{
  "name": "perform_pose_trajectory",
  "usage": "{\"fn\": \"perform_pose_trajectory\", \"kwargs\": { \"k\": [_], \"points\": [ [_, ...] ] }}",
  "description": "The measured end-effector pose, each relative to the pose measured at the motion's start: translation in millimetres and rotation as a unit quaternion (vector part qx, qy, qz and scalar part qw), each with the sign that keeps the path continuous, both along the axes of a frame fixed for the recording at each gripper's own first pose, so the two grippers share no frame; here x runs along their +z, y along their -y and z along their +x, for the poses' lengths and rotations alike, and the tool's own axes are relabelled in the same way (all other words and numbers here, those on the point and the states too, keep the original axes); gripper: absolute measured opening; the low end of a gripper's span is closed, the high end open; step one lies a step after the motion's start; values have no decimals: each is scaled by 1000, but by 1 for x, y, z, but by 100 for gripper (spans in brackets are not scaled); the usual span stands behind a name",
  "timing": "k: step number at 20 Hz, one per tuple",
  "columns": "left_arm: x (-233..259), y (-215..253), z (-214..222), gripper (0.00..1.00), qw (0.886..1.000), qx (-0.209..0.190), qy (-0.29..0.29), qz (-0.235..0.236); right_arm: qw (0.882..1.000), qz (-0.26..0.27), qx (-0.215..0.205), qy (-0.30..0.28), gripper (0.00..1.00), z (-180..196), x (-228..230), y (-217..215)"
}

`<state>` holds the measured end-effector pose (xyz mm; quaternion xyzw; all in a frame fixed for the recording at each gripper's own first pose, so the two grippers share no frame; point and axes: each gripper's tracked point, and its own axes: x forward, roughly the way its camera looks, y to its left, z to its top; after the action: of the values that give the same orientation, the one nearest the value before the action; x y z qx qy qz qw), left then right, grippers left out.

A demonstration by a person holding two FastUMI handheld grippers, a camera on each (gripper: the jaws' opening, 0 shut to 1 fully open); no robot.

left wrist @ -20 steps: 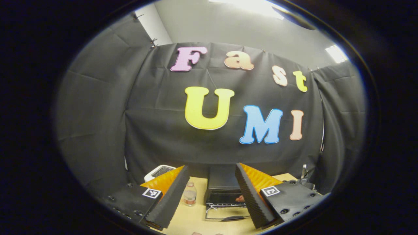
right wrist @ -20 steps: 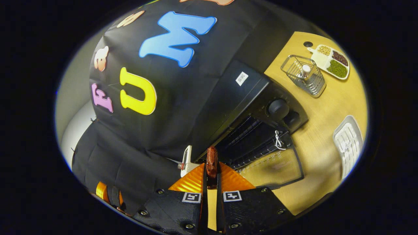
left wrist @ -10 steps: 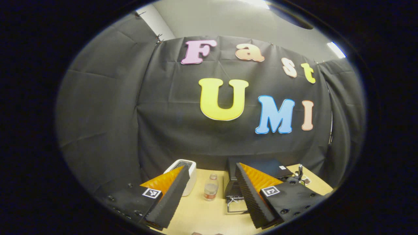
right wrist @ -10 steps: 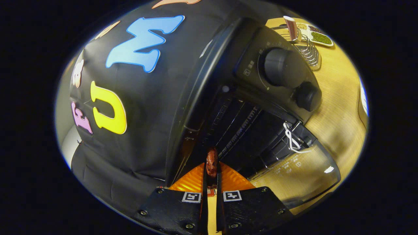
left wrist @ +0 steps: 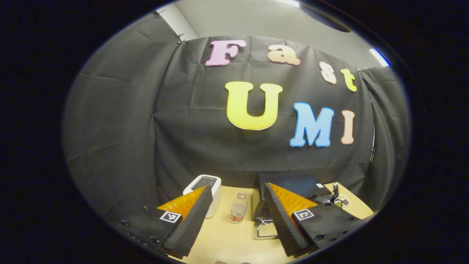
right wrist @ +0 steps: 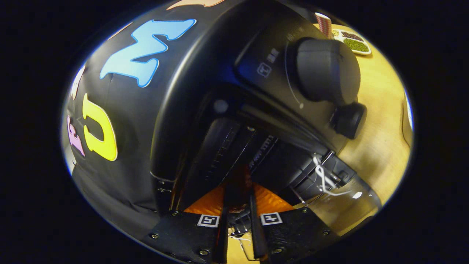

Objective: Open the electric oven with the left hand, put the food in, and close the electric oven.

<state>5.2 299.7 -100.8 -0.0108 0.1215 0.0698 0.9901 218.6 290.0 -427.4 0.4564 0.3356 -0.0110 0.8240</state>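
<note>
The black electric oven looms very close in the right gripper view, its two knobs at the upper right. Its glass door hangs open, with a white string tied at the handle. My right gripper reaches into the dark cavity with its fingers a little apart. A dim reddish piece of food shows at their tips. In the left gripper view the oven stands far off with its door down. My left gripper is wide open and holds nothing.
On the wooden table, a small bottle and a white appliance stand left of the oven. A divided dish of beans and a striped cup sit beyond the oven's knobs.
My right gripper pushed forward into the oven cavity and its fingers parted somewhat. The left gripper drew back and swung left, so the oven looks smaller and sits further right.
</note>
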Motion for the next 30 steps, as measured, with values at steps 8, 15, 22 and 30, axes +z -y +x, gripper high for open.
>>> {"fn": "perform_pose_trajectory", "kwargs": {
  "k": [8, 15, 22, 30],
  "points": [
    [-8, 45, 12, 100, 1000, -26, -2, -14, 985, -154, 74, 16, 50, -21, 20, 36],
    [-8, 106, 28, 95, 998, -64, 4, -19, 951, -277, 110, 85, 60, -79, 90, 86],
    [-9, 169, 34, 96, 995, -94, 7, -24, 898, -384, 88, 197, 60, -128, 226, 154],
    [16, 227, 35, 100, 993, -112, 47, -3, 855, -428, 7, 292, 60, -165, 350, 215]
  ]
}}
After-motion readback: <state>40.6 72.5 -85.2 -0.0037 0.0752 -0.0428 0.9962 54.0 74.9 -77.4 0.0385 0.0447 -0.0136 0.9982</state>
